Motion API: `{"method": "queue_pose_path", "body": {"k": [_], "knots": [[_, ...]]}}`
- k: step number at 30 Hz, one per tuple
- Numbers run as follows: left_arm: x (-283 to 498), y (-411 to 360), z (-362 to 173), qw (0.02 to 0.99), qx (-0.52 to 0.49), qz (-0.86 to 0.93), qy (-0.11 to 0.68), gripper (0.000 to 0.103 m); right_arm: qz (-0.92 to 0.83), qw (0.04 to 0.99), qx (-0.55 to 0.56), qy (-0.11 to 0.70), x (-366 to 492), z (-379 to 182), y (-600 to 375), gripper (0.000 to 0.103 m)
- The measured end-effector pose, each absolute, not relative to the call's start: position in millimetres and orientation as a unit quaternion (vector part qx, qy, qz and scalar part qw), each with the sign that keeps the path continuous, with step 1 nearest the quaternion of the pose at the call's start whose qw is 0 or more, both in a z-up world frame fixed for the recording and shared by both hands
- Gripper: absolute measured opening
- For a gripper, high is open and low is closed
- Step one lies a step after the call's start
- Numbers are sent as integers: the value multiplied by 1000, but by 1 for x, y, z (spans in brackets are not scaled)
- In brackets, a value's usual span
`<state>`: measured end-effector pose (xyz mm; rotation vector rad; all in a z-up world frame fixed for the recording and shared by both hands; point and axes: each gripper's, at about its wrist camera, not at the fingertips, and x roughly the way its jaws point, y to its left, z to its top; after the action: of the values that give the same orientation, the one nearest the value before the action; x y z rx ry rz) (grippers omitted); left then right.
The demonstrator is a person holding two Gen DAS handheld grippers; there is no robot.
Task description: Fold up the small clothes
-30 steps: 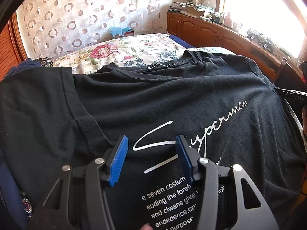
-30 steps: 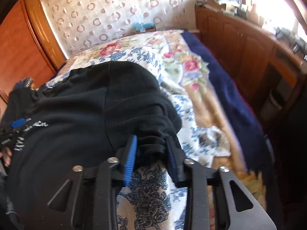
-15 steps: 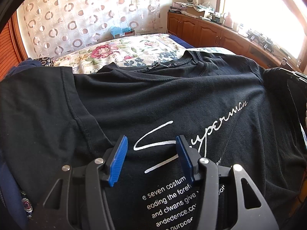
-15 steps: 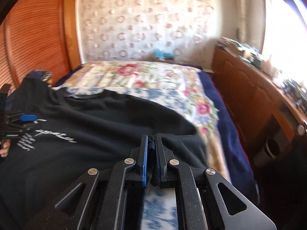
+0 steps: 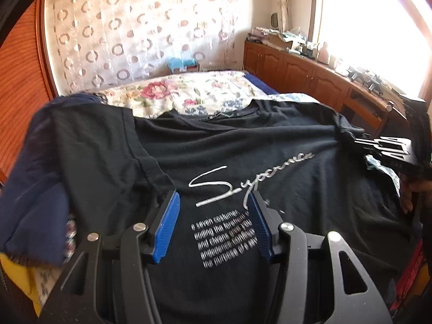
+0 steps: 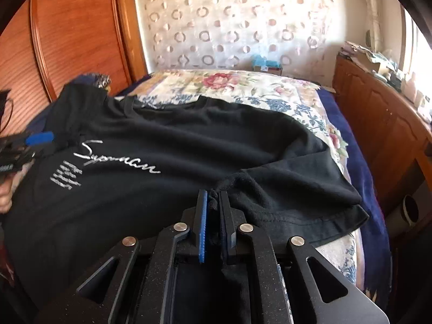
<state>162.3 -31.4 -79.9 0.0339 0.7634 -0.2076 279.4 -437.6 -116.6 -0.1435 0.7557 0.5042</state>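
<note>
Pinching the tee's (image 6: 167, 186) sleeve-side edge, R gripper (image 6: 213, 216) sits clamped on cloth w/ the shirt spread flat on the bed (image 6: 270, 86), body running leftward toward L gripper (image 5: 213, 225), which hovers wide open over the chest print.

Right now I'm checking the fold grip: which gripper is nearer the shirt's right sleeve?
Right. The right gripper is shut on the black T-shirt beside its right sleeve; the left gripper hangs open over the chest print.
</note>
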Motion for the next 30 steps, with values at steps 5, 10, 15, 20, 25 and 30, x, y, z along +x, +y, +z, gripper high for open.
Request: {"method": "queue_pose_path", "body": {"k": [5, 10, 15, 20, 25, 30], "knots": [[128, -35, -63, 931, 7, -100, 351, 51, 224, 907, -58, 351, 266, -97, -456, 35], [107, -38, -54, 933, 0, -104, 345, 51, 209, 913, -63, 345, 247, -82, -476, 48], [98, -42, -50, 934, 3, -101, 342, 51, 175, 916, -53, 356, 252, -87, -497, 48], [94, -44, -48, 935, 1, -106, 337, 51, 142, 907, -37, 394, 282, -113, -510, 48], [86, -48, -47, 935, -2, -115, 335, 51, 110, 900, -21, 420, 307, -132, -521, 48], [83, -49, -52, 933, -4, -120, 339, 51, 103, 900, -25, 422, 316, -133, -521, 49]]}}
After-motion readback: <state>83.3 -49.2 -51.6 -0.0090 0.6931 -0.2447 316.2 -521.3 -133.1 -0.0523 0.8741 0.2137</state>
